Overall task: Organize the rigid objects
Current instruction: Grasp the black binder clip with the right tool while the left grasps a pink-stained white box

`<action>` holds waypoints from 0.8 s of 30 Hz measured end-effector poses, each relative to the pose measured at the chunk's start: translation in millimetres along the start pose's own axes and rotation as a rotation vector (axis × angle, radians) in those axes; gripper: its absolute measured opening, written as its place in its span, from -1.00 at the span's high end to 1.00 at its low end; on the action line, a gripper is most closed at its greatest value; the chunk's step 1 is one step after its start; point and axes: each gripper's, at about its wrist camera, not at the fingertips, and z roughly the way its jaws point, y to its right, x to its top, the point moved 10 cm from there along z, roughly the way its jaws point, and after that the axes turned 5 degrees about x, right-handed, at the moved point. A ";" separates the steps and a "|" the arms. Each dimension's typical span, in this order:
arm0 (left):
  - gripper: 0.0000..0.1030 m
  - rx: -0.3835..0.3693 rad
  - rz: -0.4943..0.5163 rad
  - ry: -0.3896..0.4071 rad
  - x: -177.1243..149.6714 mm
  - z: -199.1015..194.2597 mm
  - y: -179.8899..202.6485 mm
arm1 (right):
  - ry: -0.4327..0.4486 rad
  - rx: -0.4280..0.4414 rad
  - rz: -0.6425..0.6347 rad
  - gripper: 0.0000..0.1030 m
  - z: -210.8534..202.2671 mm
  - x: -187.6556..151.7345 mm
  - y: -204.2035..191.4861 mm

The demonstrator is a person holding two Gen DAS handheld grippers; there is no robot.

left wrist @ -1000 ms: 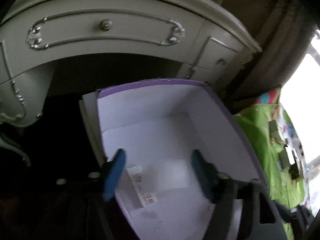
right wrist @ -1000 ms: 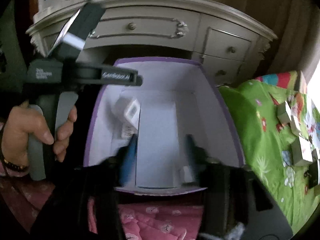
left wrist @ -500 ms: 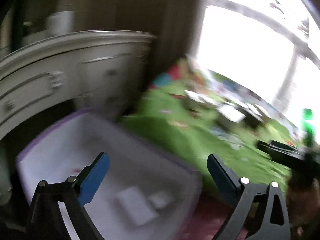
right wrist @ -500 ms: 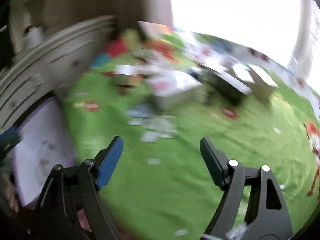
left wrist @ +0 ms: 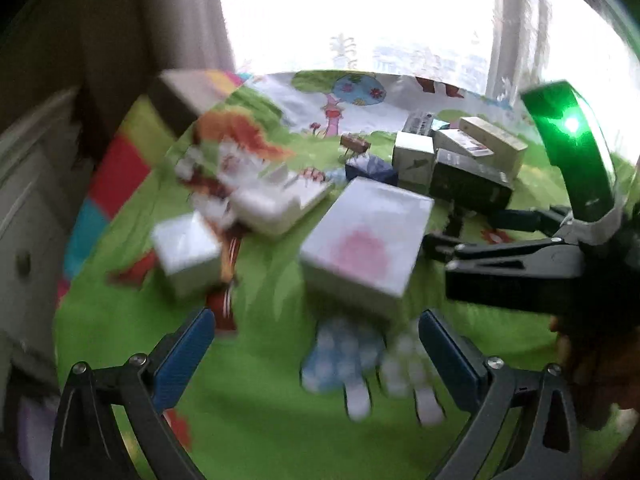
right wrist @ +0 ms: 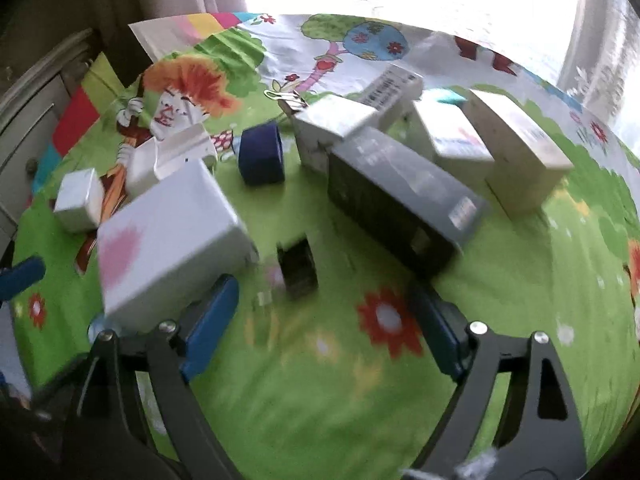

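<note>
While both our left gripper [left wrist: 316, 344] and right gripper [right wrist: 324, 316] gape wide and hold nothing, boxes crowd the green bedsheet [right wrist: 320, 400]; bare sheet lies nearest us, and the white box [left wrist: 366, 246] blurs.

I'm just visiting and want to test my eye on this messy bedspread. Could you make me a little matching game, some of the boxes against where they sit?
Things:
1. big white box with pink blotch
2. long dark box
3. round navy box
4. small black box

Places:
A. far behind the others, near the cartoon face
B. right in front of the right tongs, between the fingers' line
C. just beyond the right tongs' left finger
D. lying diagonally in the middle, beside pale boxes

Pairs: 1-C, 2-D, 3-A, 4-B
</note>
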 end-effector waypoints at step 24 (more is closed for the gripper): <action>-0.27 -0.143 -0.115 -0.071 5.0 28.2 77.0 | 0.044 -0.003 0.045 -0.11 -90.3 -83.8 89.9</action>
